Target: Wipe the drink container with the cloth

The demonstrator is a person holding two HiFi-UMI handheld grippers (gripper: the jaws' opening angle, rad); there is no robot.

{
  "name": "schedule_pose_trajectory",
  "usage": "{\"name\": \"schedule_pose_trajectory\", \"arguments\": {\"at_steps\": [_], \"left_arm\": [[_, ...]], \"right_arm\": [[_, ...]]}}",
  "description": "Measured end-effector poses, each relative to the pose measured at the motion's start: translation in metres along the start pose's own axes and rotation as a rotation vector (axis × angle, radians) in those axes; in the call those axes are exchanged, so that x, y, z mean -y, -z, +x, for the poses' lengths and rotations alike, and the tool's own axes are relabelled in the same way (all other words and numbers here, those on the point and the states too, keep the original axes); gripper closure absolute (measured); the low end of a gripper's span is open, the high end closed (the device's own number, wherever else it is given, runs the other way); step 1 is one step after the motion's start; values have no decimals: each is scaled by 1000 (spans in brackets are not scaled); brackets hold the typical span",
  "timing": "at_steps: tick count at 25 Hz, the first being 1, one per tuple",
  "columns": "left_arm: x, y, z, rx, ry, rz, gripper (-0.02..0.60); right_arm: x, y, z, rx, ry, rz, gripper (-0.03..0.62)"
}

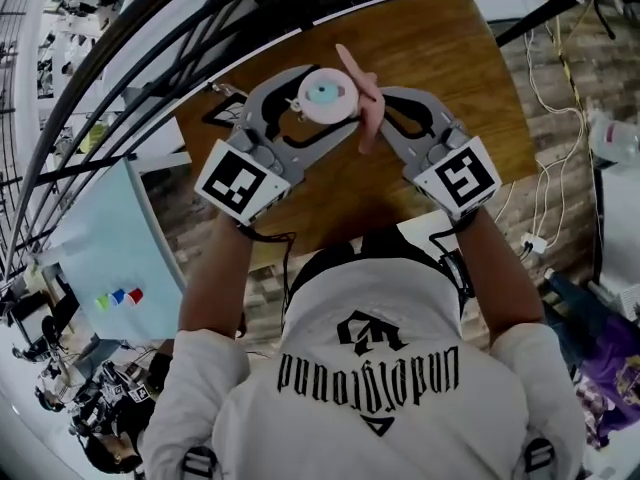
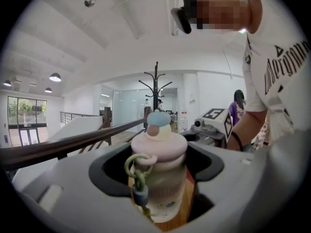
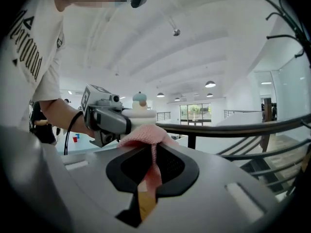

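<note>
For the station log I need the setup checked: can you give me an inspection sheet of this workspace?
Surface: brown wooden table, below both grippers.
Job's things: pale drink container with pink lid, held up off the table; pink woven cloth beside its lid.
Clutter: nothing seen on the visible tabletop.
Grippers: left gripper closed on the container; right gripper closed on the cloth.
Cables: white cables on the floor, right of the table.
Surroundings: dark railing; light blue table with small coloured cups.
</note>
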State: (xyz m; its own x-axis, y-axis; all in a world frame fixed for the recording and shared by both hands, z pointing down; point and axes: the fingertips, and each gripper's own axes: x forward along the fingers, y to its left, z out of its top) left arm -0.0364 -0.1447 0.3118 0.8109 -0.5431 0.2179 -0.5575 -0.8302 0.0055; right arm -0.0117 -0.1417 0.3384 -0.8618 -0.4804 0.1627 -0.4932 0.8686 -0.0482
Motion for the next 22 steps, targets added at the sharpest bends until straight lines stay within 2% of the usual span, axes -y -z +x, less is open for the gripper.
{"name": "schedule_pose_trajectory", "arguments": {"at_steps": [4,8,16,19,22], "left_arm": [[1,-26,-4,60,13,46,204],[1,-60,-14,100,16,50,204],[8,-109,-22,124,63,66,204],[8,-115,-23,130,58,58,204],[7,-120,-19,138,51,42,204]], "right_arm": [[5,-43,-10,58,-27,-51,569],[2,-66,-14,79,-39,-93,569],[-3,-34,-17,4,-60,-108,568],[-4,-27,-17,16,-63,-95,569],[-2,-37,-22,43,-67,-105,569]]}}
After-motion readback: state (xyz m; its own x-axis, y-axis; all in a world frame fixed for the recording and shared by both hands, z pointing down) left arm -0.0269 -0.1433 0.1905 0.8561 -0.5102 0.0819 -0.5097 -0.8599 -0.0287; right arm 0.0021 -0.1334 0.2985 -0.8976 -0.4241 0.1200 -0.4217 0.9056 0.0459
